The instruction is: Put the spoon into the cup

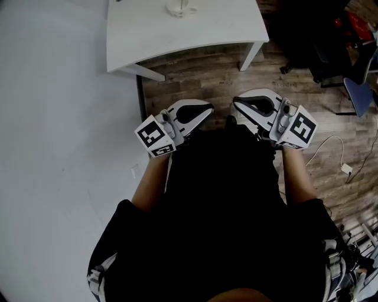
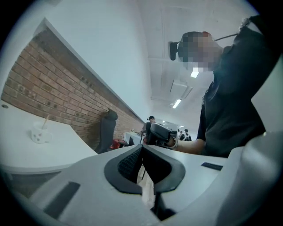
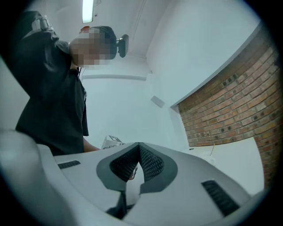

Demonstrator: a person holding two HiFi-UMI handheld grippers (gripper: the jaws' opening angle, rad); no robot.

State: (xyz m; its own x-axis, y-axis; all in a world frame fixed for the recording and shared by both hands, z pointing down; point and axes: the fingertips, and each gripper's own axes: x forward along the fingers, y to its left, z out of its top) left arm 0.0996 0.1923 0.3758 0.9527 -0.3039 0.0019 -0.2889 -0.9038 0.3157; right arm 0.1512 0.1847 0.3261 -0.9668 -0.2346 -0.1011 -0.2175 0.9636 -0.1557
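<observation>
A white cup (image 1: 180,7) stands on the white table (image 1: 195,32) at the top of the head view. The left gripper view shows the same cup (image 2: 40,134) with a thin spoon (image 2: 45,122) standing in it. My left gripper (image 1: 208,110) and right gripper (image 1: 236,103) hang in front of the person's dark torso, well short of the table, with their tips turned toward each other. Both are shut with nothing between the pads, as the left gripper (image 2: 142,148) and right gripper (image 3: 139,145) views show. The cup (image 3: 209,159) appears faintly in the right gripper view.
Wooden floor (image 1: 207,76) lies between the person and the table. A pale wall surface (image 1: 53,147) fills the left. Dark chairs (image 1: 331,47) and a white cable with a plug (image 1: 345,169) are at the right. A brick wall (image 2: 57,97) runs behind the table.
</observation>
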